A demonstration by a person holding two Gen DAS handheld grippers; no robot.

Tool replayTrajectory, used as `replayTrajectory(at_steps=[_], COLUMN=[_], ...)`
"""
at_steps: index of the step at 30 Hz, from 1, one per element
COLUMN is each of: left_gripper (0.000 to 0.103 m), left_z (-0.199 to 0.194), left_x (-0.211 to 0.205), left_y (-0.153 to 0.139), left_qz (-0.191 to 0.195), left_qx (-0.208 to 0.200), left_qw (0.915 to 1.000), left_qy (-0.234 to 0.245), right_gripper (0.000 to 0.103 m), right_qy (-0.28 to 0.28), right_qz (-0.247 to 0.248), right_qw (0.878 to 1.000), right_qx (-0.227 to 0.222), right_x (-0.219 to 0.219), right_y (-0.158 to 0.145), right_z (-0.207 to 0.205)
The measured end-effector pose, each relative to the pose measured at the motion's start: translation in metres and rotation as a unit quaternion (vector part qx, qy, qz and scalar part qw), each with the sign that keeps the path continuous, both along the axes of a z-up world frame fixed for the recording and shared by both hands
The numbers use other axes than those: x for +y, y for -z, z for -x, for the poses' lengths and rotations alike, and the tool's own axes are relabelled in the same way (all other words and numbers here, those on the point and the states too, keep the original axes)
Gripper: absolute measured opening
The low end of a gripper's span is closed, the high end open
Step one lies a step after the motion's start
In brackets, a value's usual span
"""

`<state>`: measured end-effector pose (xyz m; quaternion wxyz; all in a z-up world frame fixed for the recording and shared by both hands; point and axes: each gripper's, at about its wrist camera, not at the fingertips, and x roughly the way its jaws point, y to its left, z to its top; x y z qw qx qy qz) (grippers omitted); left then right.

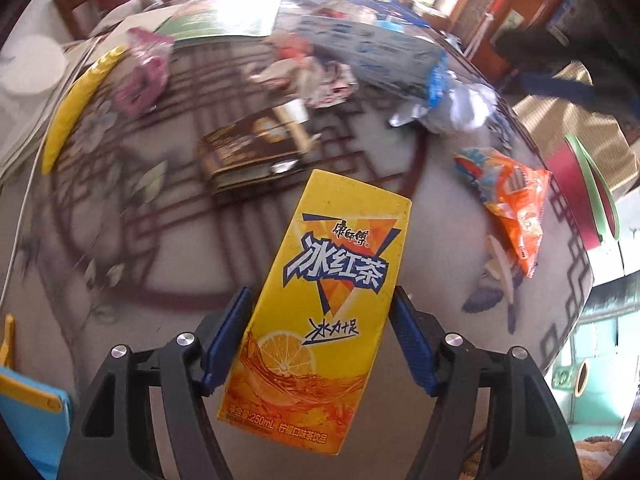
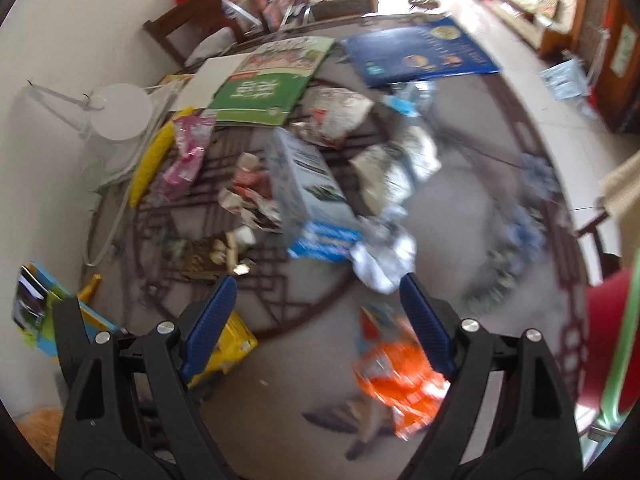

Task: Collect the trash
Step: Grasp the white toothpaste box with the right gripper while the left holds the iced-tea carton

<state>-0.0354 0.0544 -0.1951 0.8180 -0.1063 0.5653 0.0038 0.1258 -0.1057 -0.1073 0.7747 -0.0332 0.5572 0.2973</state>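
Observation:
My left gripper is shut on a yellow iced-tea carton and holds it above the round patterned table. The carton also shows in the right wrist view, behind my right gripper's left finger. My right gripper is open and empty, above the table. An orange snack wrapper lies just below it, and shows at the right in the left wrist view. Crumpled white wrappers, a blue-white box, a pink packet and a brown box lie further on.
A red bin with a green rim stands at the table's right edge. A green box and a dark blue board lie at the far side. A white lamp and wooden chairs stand at the back left.

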Motion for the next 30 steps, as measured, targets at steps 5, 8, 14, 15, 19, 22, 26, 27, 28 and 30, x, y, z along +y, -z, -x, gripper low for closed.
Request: replayTrajectory(at_steps=[5, 8, 14, 15, 19, 22, 26, 27, 28, 30], left_gripper=[0.067, 0.067, 0.067, 0.067, 0.067, 0.067, 0.066, 0.066, 0.066, 0.066], left_z=[0.013, 0.019, 0.023, 0.023, 0.019, 0.014, 0.008, 0.008, 0.007, 0.004], left_x=[0.011, 0.015, 0.022, 0.023, 0.025, 0.024, 0.023, 0.024, 0.025, 0.026], left_y=[0.000, 0.000, 0.003, 0.004, 0.008, 0.008, 0.004, 0.002, 0.000, -0.005], left_qz=[0.011, 0.020, 0.029, 0.030, 0.034, 0.033, 0.030, 0.029, 0.029, 0.029], left_qx=[-0.004, -0.003, -0.002, -0.001, 0.003, 0.002, -0.005, -0.008, -0.011, -0.019], left_qw=[0.9995, 0.9990, 0.9979, 0.9977, 0.9974, 0.9977, 0.9978, 0.9977, 0.9976, 0.9973], left_qy=[-0.028, -0.040, -0.058, -0.060, -0.064, -0.060, -0.059, -0.060, -0.062, -0.065], right_gripper=[0.082, 0.082, 0.079, 0.079, 0.071, 0.053, 0.051, 0.051, 0.051, 0.051], right_qy=[-0.010, -0.017, -0.009, -0.009, -0.017, -0.027, -0.019, -0.018, -0.019, -0.020], right_qz=[-0.006, 0.002, -0.015, -0.018, -0.028, -0.032, -0.071, -0.083, -0.094, -0.113], right_qw=[0.998, 0.995, 0.985, 0.985, 0.982, 0.979, 0.978, 0.978, 0.978, 0.978], right_qx=[0.063, 0.093, 0.171, 0.173, 0.187, 0.199, 0.196, 0.192, 0.187, 0.174], right_x=[0.035, 0.052, 0.061, 0.061, 0.065, 0.066, 0.059, 0.056, 0.053, 0.046], right_y=[0.025, 0.042, 0.077, 0.079, 0.080, 0.083, 0.071, 0.064, 0.056, 0.040], right_z=[-0.057, -0.078, -0.106, -0.106, -0.110, -0.106, -0.100, -0.097, -0.094, -0.085])
